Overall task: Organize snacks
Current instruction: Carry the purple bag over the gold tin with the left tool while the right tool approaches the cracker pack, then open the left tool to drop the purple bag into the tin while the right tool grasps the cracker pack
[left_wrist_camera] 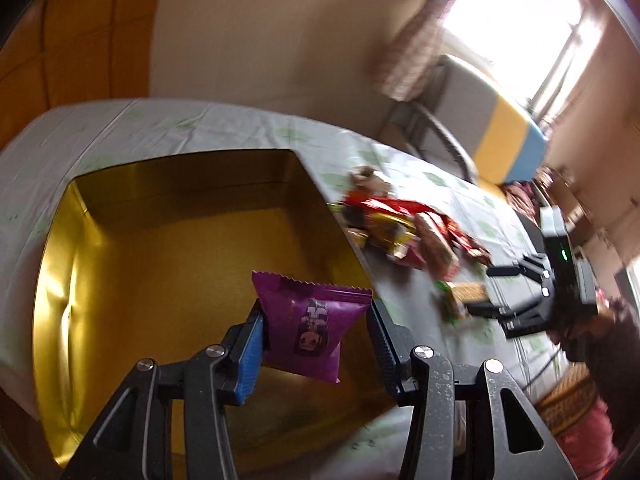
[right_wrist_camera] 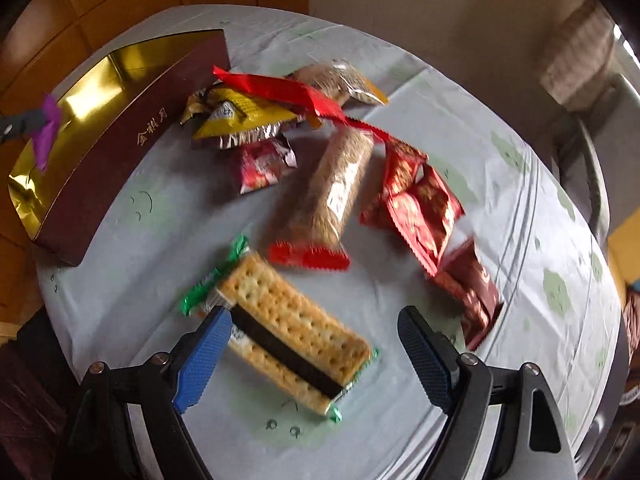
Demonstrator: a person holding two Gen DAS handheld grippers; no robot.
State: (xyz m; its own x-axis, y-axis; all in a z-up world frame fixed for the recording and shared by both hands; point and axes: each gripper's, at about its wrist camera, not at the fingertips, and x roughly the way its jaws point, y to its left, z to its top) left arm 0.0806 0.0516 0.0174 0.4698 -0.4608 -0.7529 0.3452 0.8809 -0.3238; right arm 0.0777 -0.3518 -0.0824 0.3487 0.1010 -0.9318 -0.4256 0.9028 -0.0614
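My left gripper (left_wrist_camera: 316, 316) is shut on a purple snack packet (left_wrist_camera: 312, 322) and holds it over the gold-lined box (left_wrist_camera: 132, 264); the same packet (right_wrist_camera: 46, 132) and box (right_wrist_camera: 104, 140) show at far left in the right wrist view. My right gripper (right_wrist_camera: 316, 328) is open, its fingers on either side of a cracker sandwich pack with green ends (right_wrist_camera: 292, 332) on the table. It also appears at right in the left wrist view (left_wrist_camera: 492, 292). A pile of snacks (right_wrist_camera: 332, 156) lies beyond.
The round table has a pale cloth with green prints (right_wrist_camera: 500, 320). The box's dark red wall (right_wrist_camera: 132, 144) stands left of the pile. A chair (left_wrist_camera: 452, 128) and a window (left_wrist_camera: 516, 20) are beyond the table.
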